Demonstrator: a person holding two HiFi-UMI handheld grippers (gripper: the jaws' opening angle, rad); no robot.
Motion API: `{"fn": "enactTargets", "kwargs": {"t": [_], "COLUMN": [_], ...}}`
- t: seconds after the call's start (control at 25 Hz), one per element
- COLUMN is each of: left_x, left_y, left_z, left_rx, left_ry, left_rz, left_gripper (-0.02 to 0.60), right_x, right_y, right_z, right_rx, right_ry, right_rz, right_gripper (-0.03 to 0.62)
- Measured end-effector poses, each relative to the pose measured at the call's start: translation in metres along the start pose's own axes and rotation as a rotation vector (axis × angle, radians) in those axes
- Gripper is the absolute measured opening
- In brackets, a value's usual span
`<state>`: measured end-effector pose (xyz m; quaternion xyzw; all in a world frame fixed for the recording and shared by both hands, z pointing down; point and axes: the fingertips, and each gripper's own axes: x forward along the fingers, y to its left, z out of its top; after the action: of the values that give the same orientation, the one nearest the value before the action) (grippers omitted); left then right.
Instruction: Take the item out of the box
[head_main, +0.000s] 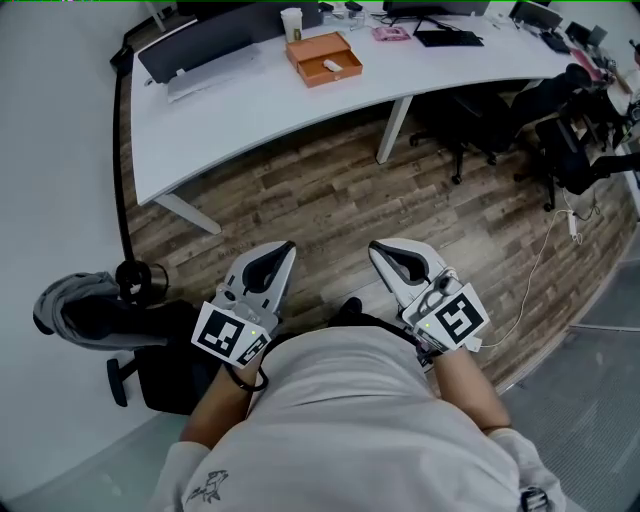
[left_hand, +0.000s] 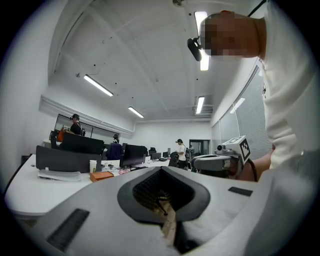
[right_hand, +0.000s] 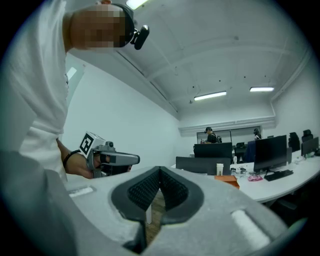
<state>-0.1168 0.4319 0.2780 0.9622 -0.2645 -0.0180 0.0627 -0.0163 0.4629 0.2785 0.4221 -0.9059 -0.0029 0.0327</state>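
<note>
An open orange box (head_main: 323, 58) lies on the far white desk (head_main: 230, 110), with a small white item (head_main: 333, 66) inside it. The box also shows small in the left gripper view (left_hand: 101, 175) and the right gripper view (right_hand: 227, 179). Both grippers are held level close to my body, over the wooden floor and well short of the desk. My left gripper (head_main: 285, 248) is shut with nothing in it, its jaws meeting at the tip (left_hand: 162, 169). My right gripper (head_main: 378, 250) is also shut and empty (right_hand: 159, 170).
Dark monitors (head_main: 215, 35), a paper cup (head_main: 291, 22) and small clutter stand on the desk. Black office chairs (head_main: 470, 120) are at the right. A black chair with a grey garment (head_main: 85, 305) is at my left. A white cable (head_main: 540, 265) trails on the floor. People stand far off (left_hand: 180, 150).
</note>
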Motion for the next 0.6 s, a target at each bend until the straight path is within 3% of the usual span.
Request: {"fn": "enactTargets", "kwargs": {"t": [0.24,0.6], "left_x": [0.054,0.093], "left_y": [-0.009,0.021], "left_z": [0.008,0.002], "left_rx": [-0.006,-0.014], "left_ry": [0.003,0.015], "left_rz": [-0.03,-0.046], "left_gripper": [-0.002,-0.002], "right_x": [-0.014,-0.004], "right_y": [-0.05,-0.1], "right_z": [0.007,-0.009], "right_rx": [0.004,0.041], "right_ry": [0.01,0.022], "right_rz": [-0.005,-0.066], "right_gripper": [0.002,0.002]}}
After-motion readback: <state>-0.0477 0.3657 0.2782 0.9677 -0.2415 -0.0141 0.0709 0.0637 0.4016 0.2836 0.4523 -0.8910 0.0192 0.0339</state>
